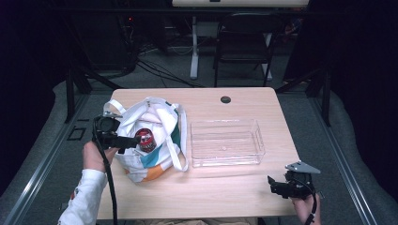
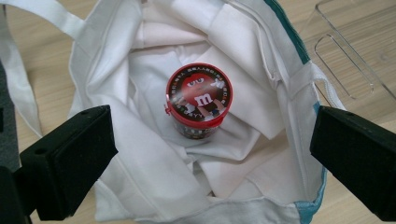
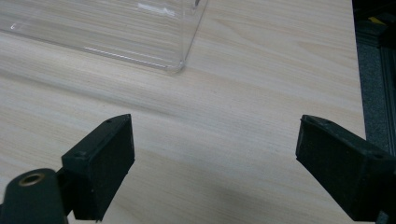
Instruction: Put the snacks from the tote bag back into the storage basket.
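With the left claw (image 2: pixel 205 154) spread wide above the candy tub (image 2: pixel 198 100) standing deep in the tote bag (image 2: pixel 154 177), and the right claw (image 3: pixel 215 168) idle and wide over the tabletop (image 3: pixel 243 93), loose cloth risked being pinched with the tub

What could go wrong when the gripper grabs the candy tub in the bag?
The left gripper is open above the candy tub, which sits among loose folds of the white bag. A jaw might pinch cloth instead. The round lid could also slip, and lifting might drag the bag along the table.
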`<act>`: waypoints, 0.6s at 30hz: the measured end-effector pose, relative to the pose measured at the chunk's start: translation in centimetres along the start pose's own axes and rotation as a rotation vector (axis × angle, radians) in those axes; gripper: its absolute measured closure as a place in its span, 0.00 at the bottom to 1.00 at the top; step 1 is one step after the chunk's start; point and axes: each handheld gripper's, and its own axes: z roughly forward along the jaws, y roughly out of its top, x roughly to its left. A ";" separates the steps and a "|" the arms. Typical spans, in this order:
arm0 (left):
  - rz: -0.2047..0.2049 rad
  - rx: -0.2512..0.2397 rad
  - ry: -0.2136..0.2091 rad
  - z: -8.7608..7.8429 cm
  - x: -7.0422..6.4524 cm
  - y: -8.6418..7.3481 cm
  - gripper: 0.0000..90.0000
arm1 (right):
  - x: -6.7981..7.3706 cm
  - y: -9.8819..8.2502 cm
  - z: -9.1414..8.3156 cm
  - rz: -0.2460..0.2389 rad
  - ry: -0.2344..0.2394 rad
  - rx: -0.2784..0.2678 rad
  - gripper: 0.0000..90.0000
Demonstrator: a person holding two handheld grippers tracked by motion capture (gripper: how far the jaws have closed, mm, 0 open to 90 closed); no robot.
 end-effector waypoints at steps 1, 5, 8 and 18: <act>0.000 0.009 -0.007 0.3 -0.2 0.4 0.00 | 0.1 0.0 0.0 0.002 -0.001 0.002 0.12; 0.005 0.024 -0.016 0.8 -0.5 1.1 0.00 | 0.1 0.0 0.2 -0.005 0.002 0.018 0.13; 0.015 0.033 -0.023 1.2 -0.7 1.6 0.00 | 0.1 0.0 0.2 -0.009 0.009 0.017 0.13; 0.009 0.082 -0.048 3.4 -0.9 2.5 0.00 | 0.1 0.0 0.2 -0.018 0.013 0.025 0.13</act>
